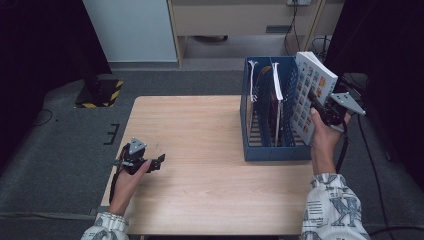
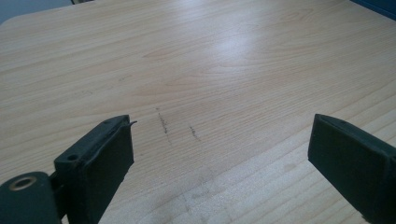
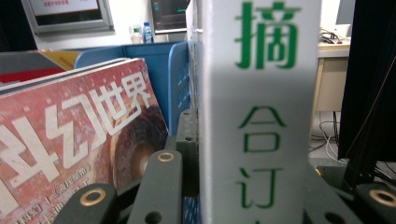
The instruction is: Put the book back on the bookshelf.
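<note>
A thick white book with small coloured pictures on its cover stands tilted over the right end of the blue file rack. My right gripper is shut on it from the near side. In the right gripper view the book's white spine with green characters rises between the jaws of my right gripper. A red magazine leans in the rack beside it. My left gripper rests low at the table's left front, open, with bare wood between its jaws.
The wooden table has the rack at its right edge, with two white-edged magazines standing in the slots. Grey carpet surrounds the table. A cabinet and cables lie beyond the far edge.
</note>
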A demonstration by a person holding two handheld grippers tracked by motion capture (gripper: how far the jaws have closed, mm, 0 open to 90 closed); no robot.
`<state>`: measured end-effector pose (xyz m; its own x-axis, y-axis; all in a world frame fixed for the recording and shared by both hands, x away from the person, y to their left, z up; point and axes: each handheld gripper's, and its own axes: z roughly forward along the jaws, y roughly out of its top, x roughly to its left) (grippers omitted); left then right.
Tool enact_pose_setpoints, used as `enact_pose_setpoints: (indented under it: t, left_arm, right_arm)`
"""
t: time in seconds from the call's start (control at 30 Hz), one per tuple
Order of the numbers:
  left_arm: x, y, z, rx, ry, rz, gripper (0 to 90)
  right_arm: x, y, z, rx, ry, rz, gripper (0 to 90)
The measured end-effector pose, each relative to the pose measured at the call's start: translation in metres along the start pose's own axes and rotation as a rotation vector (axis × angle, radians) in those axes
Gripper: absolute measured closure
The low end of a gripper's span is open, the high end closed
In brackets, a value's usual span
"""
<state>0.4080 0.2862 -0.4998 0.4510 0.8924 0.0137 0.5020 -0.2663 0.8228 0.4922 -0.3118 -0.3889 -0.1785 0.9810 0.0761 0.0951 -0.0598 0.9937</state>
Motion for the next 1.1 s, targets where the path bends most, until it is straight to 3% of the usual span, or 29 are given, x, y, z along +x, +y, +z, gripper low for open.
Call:
enact_pose_setpoints:
  t: [0.53, 1.1]
  left_arm:
    - [0.000, 0.000, 0.000, -0.001, -0.006, 0.001, 6.5]
    - [-0.001, 0.002, -0.002, -0.012, -0.007, 0.002, 6.5]
  right_arm:
    - [0.002, -0.015, 0.005, 0.076, 0.003, 0.000, 73.4]
    - [0.005, -0.015, 0.004, 0.150, 0.021, -0.025, 72.8]
